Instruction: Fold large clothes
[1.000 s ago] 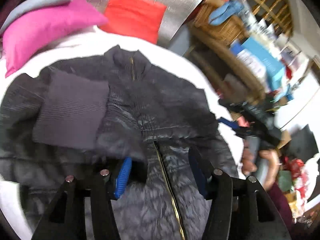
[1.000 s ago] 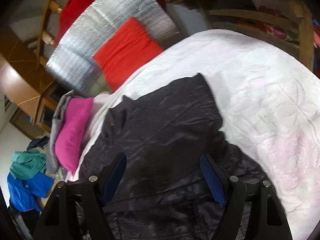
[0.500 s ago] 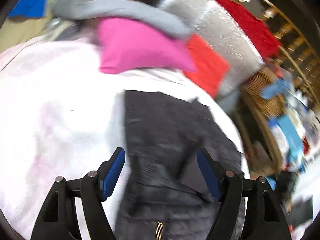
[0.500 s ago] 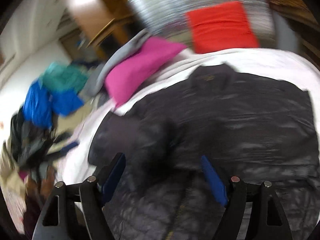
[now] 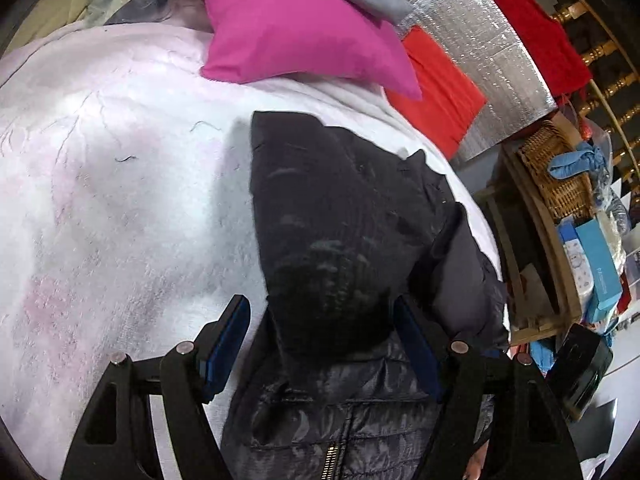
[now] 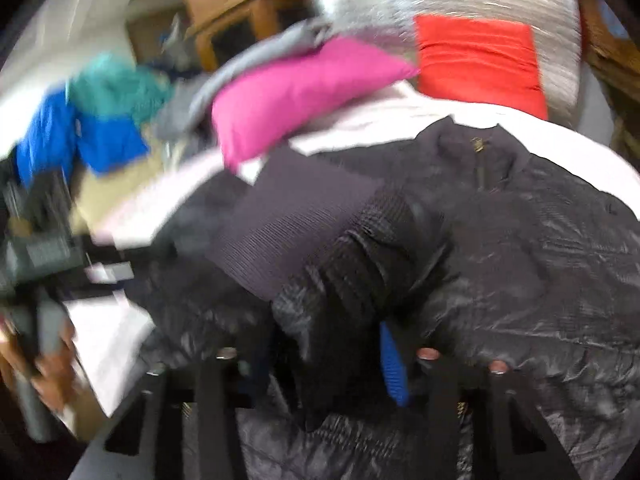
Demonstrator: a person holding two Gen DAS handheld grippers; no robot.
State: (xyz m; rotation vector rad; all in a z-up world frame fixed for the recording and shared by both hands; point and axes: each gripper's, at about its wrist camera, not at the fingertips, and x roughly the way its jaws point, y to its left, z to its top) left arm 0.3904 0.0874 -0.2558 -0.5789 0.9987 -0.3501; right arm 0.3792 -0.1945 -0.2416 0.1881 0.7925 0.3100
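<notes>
A black quilted jacket (image 5: 336,248) with a gold zip lies on a white-pink blanket (image 5: 100,200), one side folded in over the front. My left gripper (image 5: 320,344) is open, its blue-padded fingers on either side of a raised fold of the jacket. In the blurred right wrist view the jacket (image 6: 520,280) fills the lower right, its ribbed cuff (image 6: 288,232) lying across the chest. My right gripper (image 6: 316,364) has jacket fabric bunched between its fingers; the left finger is hidden by cloth.
A pink pillow (image 5: 304,28) and a red cushion (image 5: 436,88) lie at the head of the bed against a silver panel (image 5: 492,60). A wicker basket (image 5: 560,168) and boxes stand to the right. Blue and teal clothes (image 6: 100,120) are piled off the bed's left.
Both grippers swung across the bed. The left one moved to the jacket's left side and now straddles a fold. The right one dropped onto the sleeve, with fabric between its fingers.
</notes>
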